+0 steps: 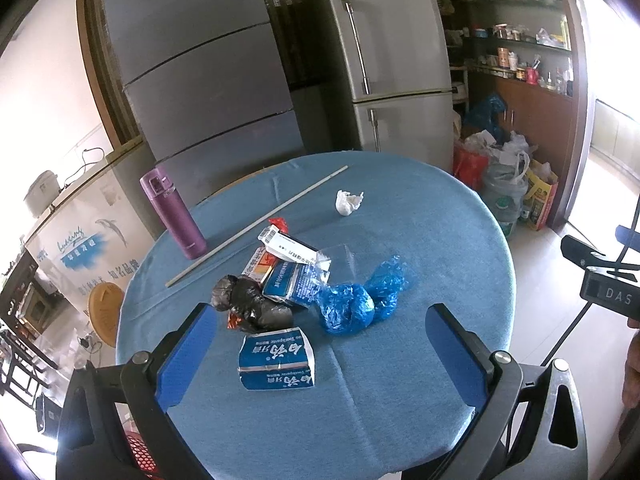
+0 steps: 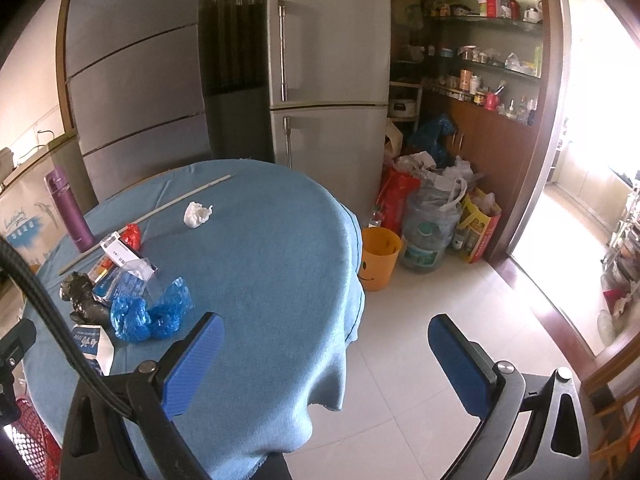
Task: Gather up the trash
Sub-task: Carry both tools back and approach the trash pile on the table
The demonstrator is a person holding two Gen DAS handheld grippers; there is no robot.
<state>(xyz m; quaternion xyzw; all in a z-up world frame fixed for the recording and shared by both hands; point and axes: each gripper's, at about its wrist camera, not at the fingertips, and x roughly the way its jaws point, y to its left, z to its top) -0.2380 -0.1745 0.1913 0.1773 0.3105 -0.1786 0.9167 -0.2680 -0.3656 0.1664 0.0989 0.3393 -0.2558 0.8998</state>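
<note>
Trash lies on the round table's blue cloth (image 1: 400,360): a flattened blue toothpaste box (image 1: 276,360), a black crumpled bag (image 1: 252,304), blue crumpled plastic (image 1: 360,300), small boxes and wrappers (image 1: 288,268), and a white tissue ball (image 1: 347,202). My left gripper (image 1: 320,344) is open and empty, just above the toothpaste box. My right gripper (image 2: 326,356) is open and empty over the table's right edge; the trash pile (image 2: 132,300) is to its left. An orange smiley bin (image 2: 378,258) stands on the floor beside the table.
A purple flask (image 1: 174,214) and a long thin stick (image 1: 256,226) are at the table's left back. Fridges (image 1: 392,60) stand behind. Bags and a water jug (image 2: 428,236) crowd the floor near the shelves. A red basket (image 2: 28,440) is at lower left.
</note>
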